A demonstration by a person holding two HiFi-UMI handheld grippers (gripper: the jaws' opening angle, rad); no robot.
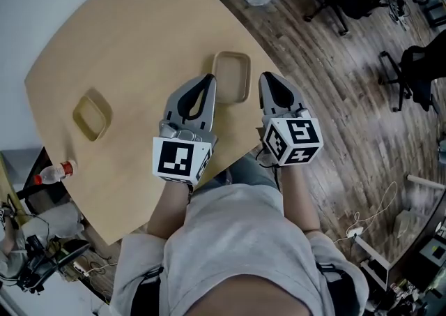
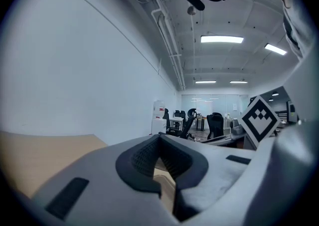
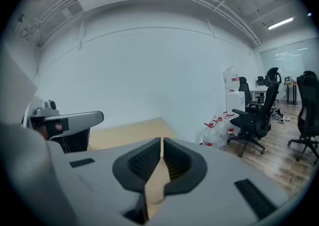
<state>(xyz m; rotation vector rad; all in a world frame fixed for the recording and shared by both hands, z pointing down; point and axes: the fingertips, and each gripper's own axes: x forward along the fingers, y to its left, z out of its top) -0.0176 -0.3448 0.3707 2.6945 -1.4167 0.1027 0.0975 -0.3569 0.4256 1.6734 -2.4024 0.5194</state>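
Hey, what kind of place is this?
Probably an open-plan office: black swivel chairs on wood-look flooring, long ceiling strip lights, and large water bottles standing by the white wall.

Ceiling lamps point(image 2: 222, 39) are lighting the room brightly and evenly, and the pale wall point(image 3: 149, 70) is taking on a cool bluish cast. On the table point(image 1: 125, 42) only soft, faint shadows are falling beside the left tongs point(image 1: 208, 79) and the right tongs point(image 1: 268, 77). Both gripper views are bending straight lines toward the edges and fading into black corners; the tongs nearest the lens are looking slightly soft, while distant chairs point(image 3: 259, 115) are showing fairly sharp.
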